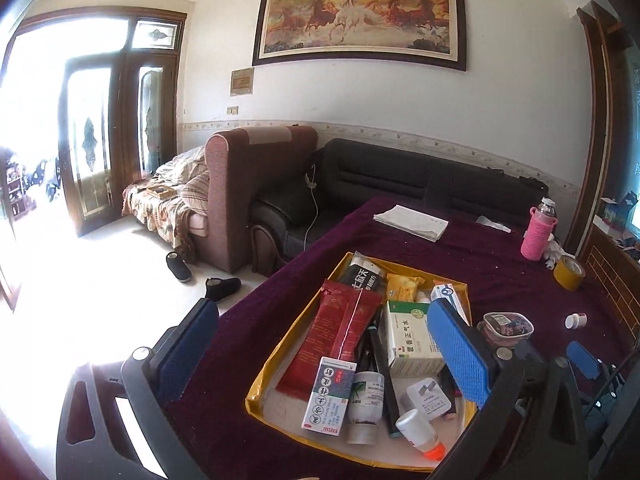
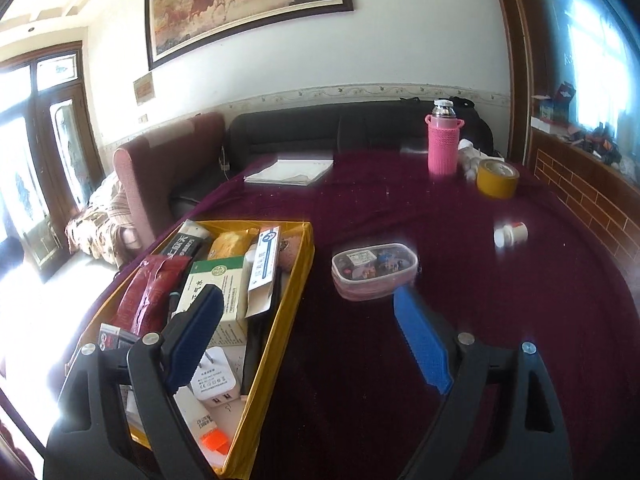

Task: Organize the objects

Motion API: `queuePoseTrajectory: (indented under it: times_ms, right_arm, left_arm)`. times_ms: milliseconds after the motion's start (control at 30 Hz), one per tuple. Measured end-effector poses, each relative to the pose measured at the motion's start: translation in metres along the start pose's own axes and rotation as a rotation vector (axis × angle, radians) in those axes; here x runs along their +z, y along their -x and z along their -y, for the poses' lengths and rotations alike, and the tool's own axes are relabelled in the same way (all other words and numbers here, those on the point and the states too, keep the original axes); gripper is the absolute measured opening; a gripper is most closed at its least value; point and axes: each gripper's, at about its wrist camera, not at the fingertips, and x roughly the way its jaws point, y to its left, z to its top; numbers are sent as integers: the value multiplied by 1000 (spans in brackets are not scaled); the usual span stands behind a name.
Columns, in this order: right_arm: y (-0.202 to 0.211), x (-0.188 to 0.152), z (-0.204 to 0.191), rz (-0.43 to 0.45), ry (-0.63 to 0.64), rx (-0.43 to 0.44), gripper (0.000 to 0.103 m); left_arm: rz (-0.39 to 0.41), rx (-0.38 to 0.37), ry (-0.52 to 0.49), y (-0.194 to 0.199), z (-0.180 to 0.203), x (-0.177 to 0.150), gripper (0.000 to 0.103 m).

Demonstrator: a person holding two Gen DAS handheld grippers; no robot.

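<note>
With both pairs of fingers spread and empty, my right gripper [image 2: 316,332] is nearer the clear box [image 2: 374,270], lying at twelve o'clock, long axis crosswise, right of the yellow tray [image 2: 296,280].

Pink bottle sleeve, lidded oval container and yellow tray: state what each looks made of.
Pink bottle sleeve: probably knitted or crocheted yarn, matte, with a ribbed weave texture.
Lidded oval container: clear plastic, glossy; its contents show through the walls.
Yellow tray: likely cardboard with a shiny yellow covering; thin, straight folded walls, creased at the corners.
</note>
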Motion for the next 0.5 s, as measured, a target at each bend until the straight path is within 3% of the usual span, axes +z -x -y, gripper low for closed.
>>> queuePoseTrajectory:
  times_ms: [200,500]
  right_arm:
    - [16,-10,-24,21,119,33,88]
    - [15,-24,-44,-3,203,54,88]
  left_arm:
    - [-90,-65,-5,-12,3,-8,102]
    - [-123,-11,-21,-14,0,-12,102]
